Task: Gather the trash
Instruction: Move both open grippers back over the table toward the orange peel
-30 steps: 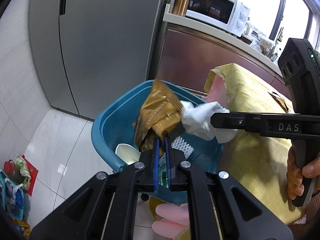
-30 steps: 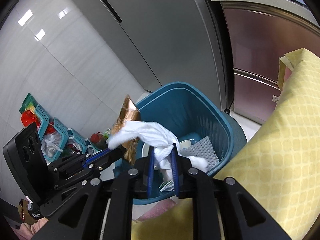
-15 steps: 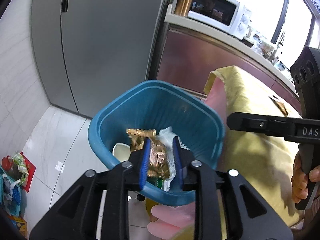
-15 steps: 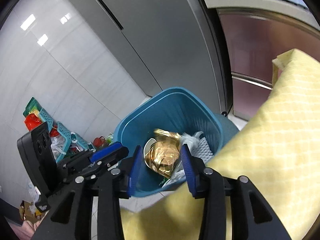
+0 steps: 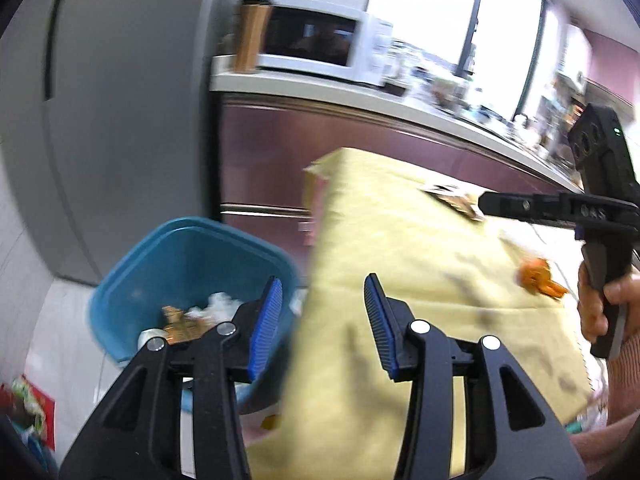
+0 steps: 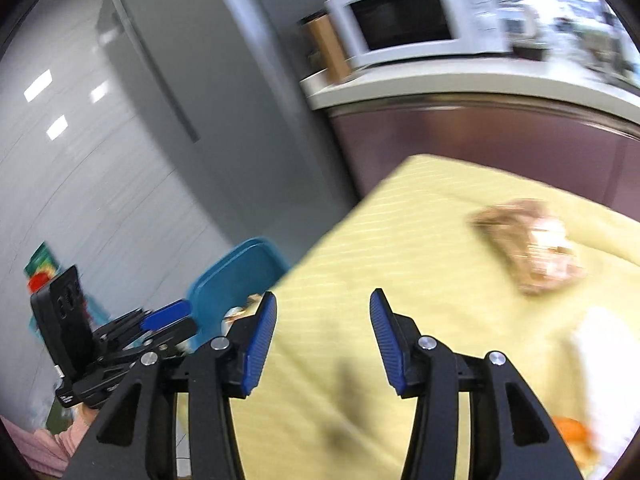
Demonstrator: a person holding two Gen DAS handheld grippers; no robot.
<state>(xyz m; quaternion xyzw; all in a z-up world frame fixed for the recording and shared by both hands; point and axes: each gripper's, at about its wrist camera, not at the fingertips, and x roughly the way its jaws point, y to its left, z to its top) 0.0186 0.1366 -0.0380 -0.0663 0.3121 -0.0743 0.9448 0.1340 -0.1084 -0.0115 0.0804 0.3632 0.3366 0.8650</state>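
both your grippers, left (image 5: 322, 312) and right (image 6: 322, 326), are empty with jaws opening. that brown wrapper (image 6: 528, 246) on the yellow tablecloth (image 6: 400, 240) looks light and crinkly, so pinch a raised edge.

We read one marking only: pale letters, apparently "DAS" with the first blurred, on the black bar of the right tool (image 5: 532, 206) seen from the left wrist. Motion blur leaves print on the brown wrapper (image 6: 528, 246) on the yellow-clothed worktop (image 6: 400, 240) illegible.
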